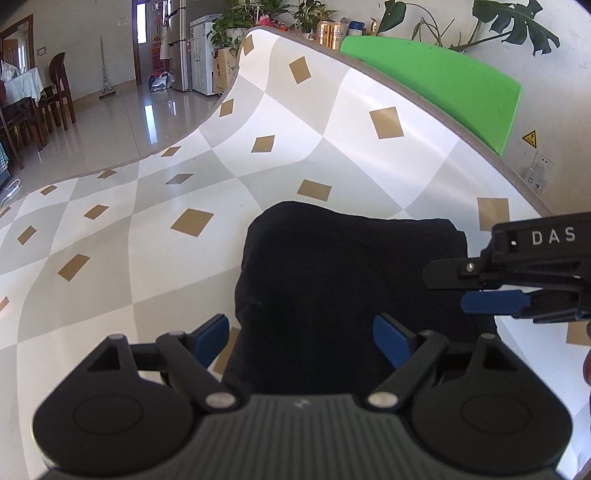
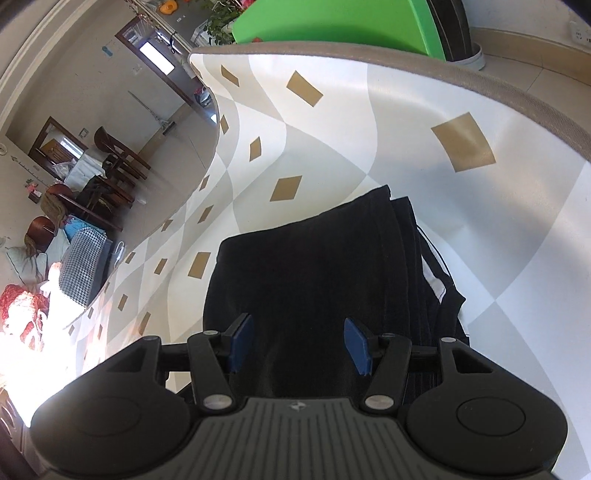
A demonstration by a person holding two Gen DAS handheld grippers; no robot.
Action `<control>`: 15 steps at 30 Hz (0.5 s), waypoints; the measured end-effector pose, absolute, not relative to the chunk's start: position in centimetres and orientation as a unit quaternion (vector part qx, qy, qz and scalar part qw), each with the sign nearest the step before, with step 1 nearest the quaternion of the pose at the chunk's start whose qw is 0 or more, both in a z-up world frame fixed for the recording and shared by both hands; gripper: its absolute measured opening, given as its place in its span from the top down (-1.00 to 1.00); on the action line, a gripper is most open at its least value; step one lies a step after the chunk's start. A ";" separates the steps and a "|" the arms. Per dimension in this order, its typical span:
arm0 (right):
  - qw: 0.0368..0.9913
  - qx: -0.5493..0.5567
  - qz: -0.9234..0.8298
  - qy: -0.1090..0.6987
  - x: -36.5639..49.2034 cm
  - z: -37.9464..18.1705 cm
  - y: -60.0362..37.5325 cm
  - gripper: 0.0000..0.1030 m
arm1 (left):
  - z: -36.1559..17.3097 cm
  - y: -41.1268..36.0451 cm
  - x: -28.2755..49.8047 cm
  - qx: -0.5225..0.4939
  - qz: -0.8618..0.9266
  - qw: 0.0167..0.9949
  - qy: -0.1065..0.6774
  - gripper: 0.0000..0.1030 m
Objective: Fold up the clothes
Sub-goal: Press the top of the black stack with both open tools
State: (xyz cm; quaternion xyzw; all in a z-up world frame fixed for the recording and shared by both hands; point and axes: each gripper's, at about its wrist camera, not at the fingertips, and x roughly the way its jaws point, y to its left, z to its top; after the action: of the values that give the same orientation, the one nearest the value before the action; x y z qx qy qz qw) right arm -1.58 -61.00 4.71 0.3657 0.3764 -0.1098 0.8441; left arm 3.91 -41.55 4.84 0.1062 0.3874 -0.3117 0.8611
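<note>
A black folded garment (image 1: 332, 266) lies on the table with the diamond-patterned cover (image 1: 177, 199). My left gripper (image 1: 301, 339) hovers over the garment's near left part with its blue pads wide apart and nothing pinched between them. My right gripper (image 1: 454, 290) reaches in from the right, over the garment's right edge. In the right wrist view the garment (image 2: 314, 266) shows stacked layers and a white label (image 2: 434, 280) on its right side. There my right gripper (image 2: 298, 345) stands open above the cloth, on which the pads do not press.
A green board (image 1: 436, 81) leans behind the table's far edge, with plants (image 1: 517, 22) and gold cans (image 1: 332, 33) behind it. Wooden chairs (image 1: 55, 88) stand on the shiny floor at the left. A wall socket (image 1: 537, 171) is at the right.
</note>
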 end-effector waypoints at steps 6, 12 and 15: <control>0.815 0.387 -0.140 0.407 -1.4 2.2 -62.5 -0.04 | 1.6 -41.8 4.4 0.114 -0.304 0.842 0.431 -0.71; 0.824 0.339 -0.149 0.428 -0.8 2.1 -61.8 0.03 | 0.4 -41.2 4.5 0.117 -0.296 0.841 0.437 -0.85; 0.828 0.317 -0.153 0.437 -0.5 2.3 -61.3 0.03 | 0.2 -40.6 5.1 0.104 -0.281 0.838 0.457 -0.96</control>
State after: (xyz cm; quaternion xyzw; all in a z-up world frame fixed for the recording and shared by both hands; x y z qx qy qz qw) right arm -0.51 -61.33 2.29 0.3169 0.4373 -0.1529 0.8276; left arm 5.11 -40.60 0.15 0.1037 0.4571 -0.2806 0.8376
